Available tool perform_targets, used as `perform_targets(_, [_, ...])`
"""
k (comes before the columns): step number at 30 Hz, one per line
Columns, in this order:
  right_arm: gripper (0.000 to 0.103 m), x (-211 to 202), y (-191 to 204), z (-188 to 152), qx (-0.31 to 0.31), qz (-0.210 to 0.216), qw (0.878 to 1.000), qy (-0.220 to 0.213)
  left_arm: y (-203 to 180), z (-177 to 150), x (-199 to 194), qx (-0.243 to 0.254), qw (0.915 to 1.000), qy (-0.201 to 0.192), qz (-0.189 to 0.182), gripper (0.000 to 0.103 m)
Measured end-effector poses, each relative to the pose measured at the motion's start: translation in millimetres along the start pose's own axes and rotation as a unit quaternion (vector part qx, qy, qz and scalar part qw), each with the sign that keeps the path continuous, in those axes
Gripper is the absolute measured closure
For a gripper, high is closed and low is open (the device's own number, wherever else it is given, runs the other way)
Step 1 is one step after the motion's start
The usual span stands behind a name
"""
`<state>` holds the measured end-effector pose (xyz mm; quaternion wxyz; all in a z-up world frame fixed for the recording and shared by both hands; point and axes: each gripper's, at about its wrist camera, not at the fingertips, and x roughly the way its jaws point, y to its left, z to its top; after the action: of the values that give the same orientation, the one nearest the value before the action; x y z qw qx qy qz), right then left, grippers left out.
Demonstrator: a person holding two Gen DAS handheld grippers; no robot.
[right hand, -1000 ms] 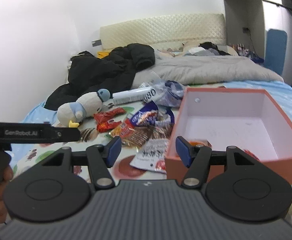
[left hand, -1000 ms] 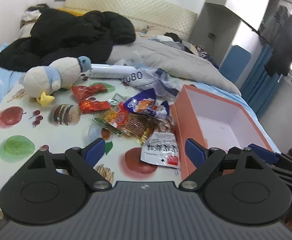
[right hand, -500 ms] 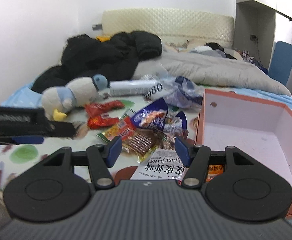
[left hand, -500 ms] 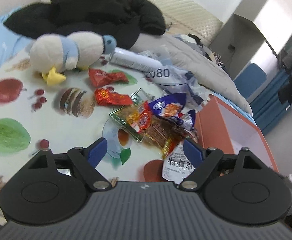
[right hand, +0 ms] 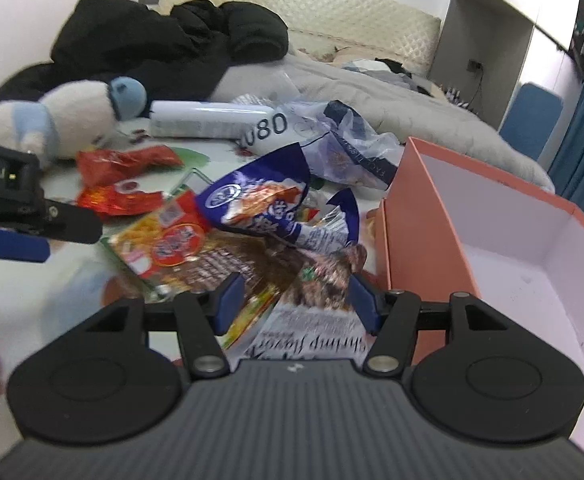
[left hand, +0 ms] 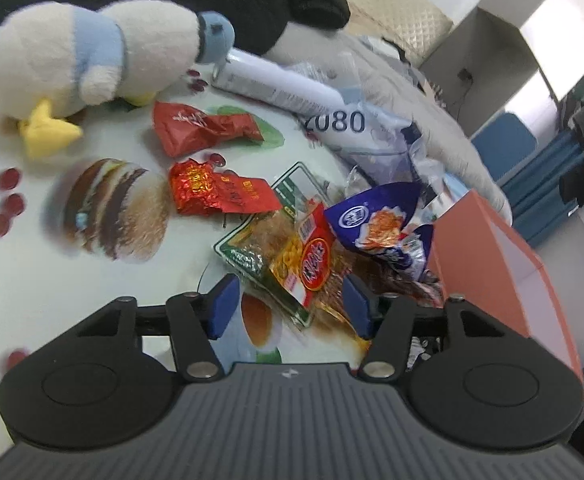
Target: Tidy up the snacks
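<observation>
Snack packets are lying heaped on the counter just left of the orange box. The left claw, its jaws just closing, is straddling a packet without pressing it; the right claw is standing part open, gripping nothing. The packets look light, crinkly and slippery, probably best pinched at a flat sealed edge.

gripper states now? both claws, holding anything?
Left claw: open, jaws just been closing, astride the yellow snack packet, not gripping.
Right claw: open, over the shrimp-flavor packet, holding nothing.
</observation>
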<state>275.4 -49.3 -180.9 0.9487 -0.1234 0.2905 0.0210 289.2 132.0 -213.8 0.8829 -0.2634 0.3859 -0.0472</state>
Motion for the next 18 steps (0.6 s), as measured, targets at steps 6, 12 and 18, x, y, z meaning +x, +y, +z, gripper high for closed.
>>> perform_targets(6, [0.047, 29, 13, 0, -0.062, -0.057, 0.996, 0.001, 1, 17, 39, 0.009, 0.9994, 0.032, -0.008, 0.051])
perform_targets(12, [0.048, 47, 18, -2, -0.100, -0.091, 0.990, 0.036, -6, 20, 59, 0.028, 0.9972, 0.065, 0.023, 0.059])
perform_targets(18, [0.067, 51, 21, -1, -0.105, -0.086, 0.989, 0.052, -8, 18, 52, 0.041, 0.9972, 0.058, 0.022, 0.099])
